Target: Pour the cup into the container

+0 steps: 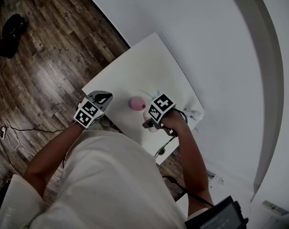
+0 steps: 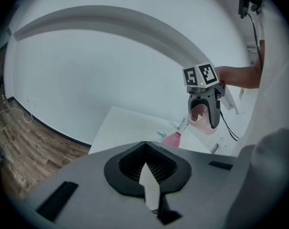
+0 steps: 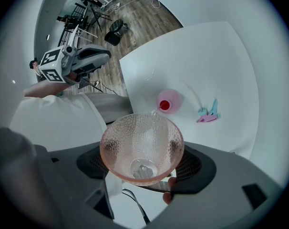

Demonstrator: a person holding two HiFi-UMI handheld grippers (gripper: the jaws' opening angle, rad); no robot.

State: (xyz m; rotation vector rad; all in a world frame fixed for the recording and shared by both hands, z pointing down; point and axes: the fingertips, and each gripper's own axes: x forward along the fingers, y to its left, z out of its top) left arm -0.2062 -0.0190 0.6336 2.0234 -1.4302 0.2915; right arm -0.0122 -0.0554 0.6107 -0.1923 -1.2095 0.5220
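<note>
The cup [image 3: 141,149], thin dimpled pink ware we judged light, slick and crushable, best gripped gently low on its wall, sat tilted, clamped by our right gripper [image 1: 150,124] above the pink container [image 3: 168,101] on the table [image 3: 221,56], while our left gripper [image 2: 150,192] hung closed, empty.

The head view is looking steeply down on the table [image 1: 144,66] from high above. Both gripper views are sitting close behind their jaws, facing each other, sharing the container [image 2: 172,140].
</note>
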